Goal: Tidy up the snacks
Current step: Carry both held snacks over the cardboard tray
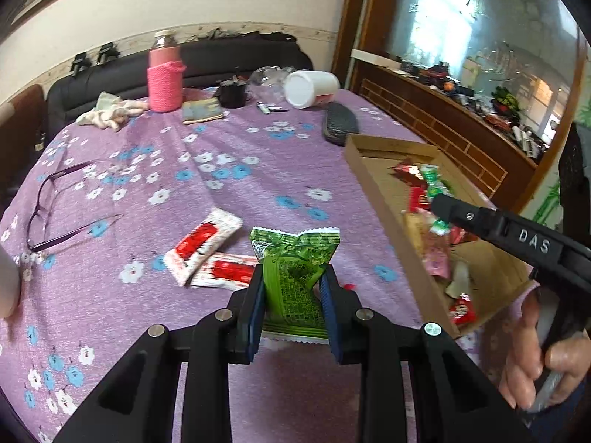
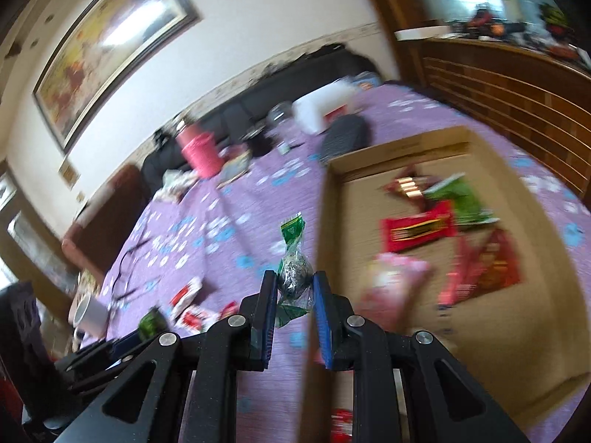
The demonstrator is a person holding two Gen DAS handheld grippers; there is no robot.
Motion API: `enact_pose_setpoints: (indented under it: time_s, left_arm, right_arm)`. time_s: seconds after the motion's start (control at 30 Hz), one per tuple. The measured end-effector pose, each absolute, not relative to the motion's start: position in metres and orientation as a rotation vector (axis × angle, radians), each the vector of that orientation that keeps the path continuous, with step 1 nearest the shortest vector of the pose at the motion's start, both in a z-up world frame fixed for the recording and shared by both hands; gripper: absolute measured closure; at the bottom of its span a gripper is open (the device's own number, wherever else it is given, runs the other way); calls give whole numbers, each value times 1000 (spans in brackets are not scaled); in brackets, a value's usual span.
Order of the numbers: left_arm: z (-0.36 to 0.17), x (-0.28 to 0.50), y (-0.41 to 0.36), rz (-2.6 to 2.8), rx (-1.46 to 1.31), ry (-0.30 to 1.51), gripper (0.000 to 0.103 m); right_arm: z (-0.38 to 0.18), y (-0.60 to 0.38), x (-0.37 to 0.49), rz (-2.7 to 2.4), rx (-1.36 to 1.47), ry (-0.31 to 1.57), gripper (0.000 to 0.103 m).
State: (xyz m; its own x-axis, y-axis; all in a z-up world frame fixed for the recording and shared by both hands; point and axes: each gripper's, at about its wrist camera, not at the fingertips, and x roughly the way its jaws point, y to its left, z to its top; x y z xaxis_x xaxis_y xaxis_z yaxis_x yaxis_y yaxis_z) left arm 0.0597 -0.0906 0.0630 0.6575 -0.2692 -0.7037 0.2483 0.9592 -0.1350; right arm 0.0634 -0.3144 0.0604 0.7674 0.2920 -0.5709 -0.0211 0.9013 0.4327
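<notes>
Nearest to me, my left gripper (image 1: 291,295) is clenched on a crinkled green foil snack packet (image 1: 295,277), which stands upright between the blue pads, lifted over the purple flowered tablecloth (image 1: 229,184). My right gripper (image 2: 294,291) is clamped on a small clear-and-green twisted candy wrapper (image 2: 293,269) with a dark sweet inside, held just left of the near wall of the shallow brown cardboard box (image 2: 424,332). Just beyond the left gripper, two red-and-white snack sachets (image 1: 207,254) lie overlapping on the cloth. Inside the box I see red, green and pink packets, blurred in the right view. Further left lie purple-framed spectacles (image 1: 55,203). At the far edge stand a pink knit-sleeved flask (image 1: 165,74) and a tipped white plastic tub (image 1: 310,86).
</notes>
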Motion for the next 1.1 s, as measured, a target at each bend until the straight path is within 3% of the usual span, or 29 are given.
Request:
enact_pose_setpoints:
  time_s: [0.27,0.7,1.1]
  left_arm:
    - [75,48,-123,-381,-5,810,76]
    - [61,46,-248,-581,86,879,76]
    - [33,53,-257,-572,122,910,76]
  right_arm:
    - [44,-398,44,31,547,657,82]
    - [20,-418,51,18,664,755,82]
    - [20,-406,54,6,597,776,81]
